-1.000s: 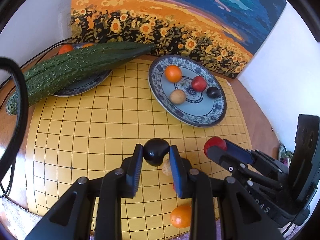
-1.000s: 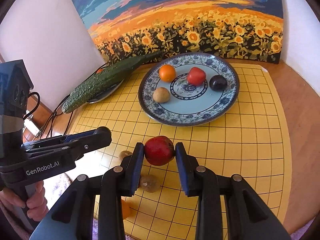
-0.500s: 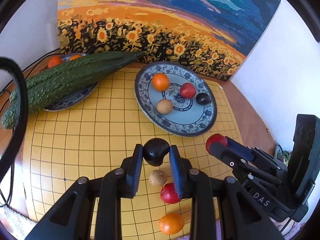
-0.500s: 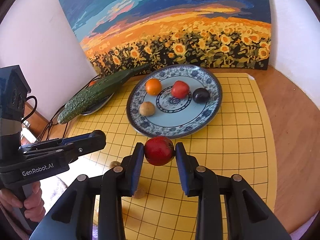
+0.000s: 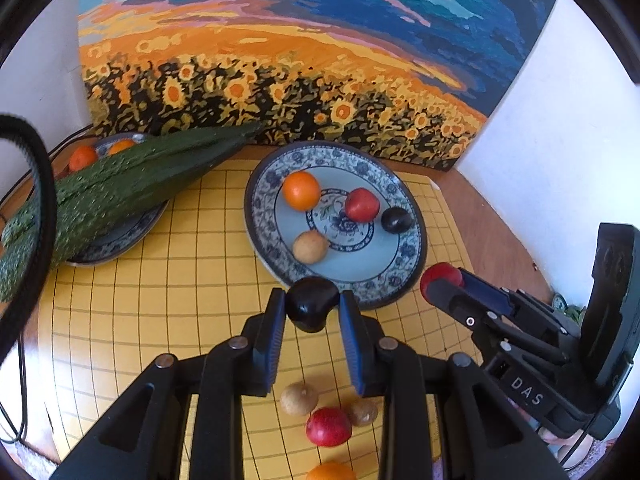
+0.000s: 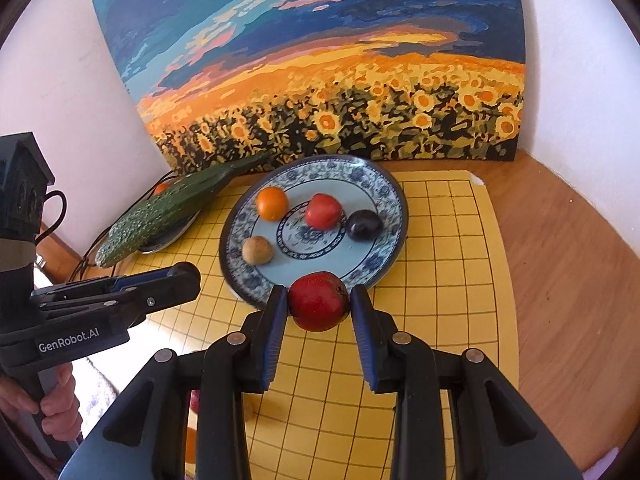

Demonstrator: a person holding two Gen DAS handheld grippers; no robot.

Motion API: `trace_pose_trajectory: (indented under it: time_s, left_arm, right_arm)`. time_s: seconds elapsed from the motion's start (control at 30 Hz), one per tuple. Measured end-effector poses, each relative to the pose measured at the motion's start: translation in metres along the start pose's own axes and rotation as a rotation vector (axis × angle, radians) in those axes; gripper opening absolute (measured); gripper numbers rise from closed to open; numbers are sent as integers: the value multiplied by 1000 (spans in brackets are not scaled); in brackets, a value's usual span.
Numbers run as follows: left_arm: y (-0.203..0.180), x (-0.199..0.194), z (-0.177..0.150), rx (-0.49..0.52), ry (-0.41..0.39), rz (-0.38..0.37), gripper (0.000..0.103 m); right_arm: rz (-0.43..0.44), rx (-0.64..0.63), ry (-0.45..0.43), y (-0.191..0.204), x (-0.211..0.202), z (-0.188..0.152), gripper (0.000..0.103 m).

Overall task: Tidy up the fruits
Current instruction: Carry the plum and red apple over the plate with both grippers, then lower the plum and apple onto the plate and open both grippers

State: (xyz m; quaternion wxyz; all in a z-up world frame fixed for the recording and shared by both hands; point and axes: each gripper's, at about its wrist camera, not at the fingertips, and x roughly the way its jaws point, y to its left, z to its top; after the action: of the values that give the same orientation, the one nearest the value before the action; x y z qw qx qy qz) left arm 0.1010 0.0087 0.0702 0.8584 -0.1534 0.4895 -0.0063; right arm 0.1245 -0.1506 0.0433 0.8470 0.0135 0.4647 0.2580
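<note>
My left gripper [image 5: 312,308] is shut on a dark plum [image 5: 312,306], held above the yellow grid board near the front rim of the blue patterned plate [image 5: 264,184]. My right gripper [image 6: 319,306] is shut on a red fruit [image 6: 319,306], also at the plate's [image 6: 394,204] front rim. The plate holds an orange [image 5: 301,190], a red fruit [image 5: 361,204], a dark plum [image 5: 396,219] and a tan fruit [image 5: 310,245]. Loose on the board lie two tan fruits [image 5: 298,399], a red fruit [image 5: 329,426] and an orange [image 5: 330,472].
A second plate [image 5: 120,236] at the left carries a long green bitter gourd [image 5: 120,188] and two oranges [image 5: 83,157]. A sunflower painting [image 6: 340,92] leans on the wall behind. White walls close the corner. Cables [image 5: 20,380] hang at the left edge.
Both grippers have moved forward with their fruit, toward the blue plate's front rim. More loose fruit shows on the board below the left gripper.
</note>
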Motion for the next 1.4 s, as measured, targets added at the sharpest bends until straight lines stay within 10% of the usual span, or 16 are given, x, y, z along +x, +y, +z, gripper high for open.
trace_pose_trajectory:
  time_s: [1.4]
  left_arm:
    - [10, 64, 50, -32, -2, 29, 28]
  right_arm:
    - [-26, -96, 13, 15, 77, 25, 34]
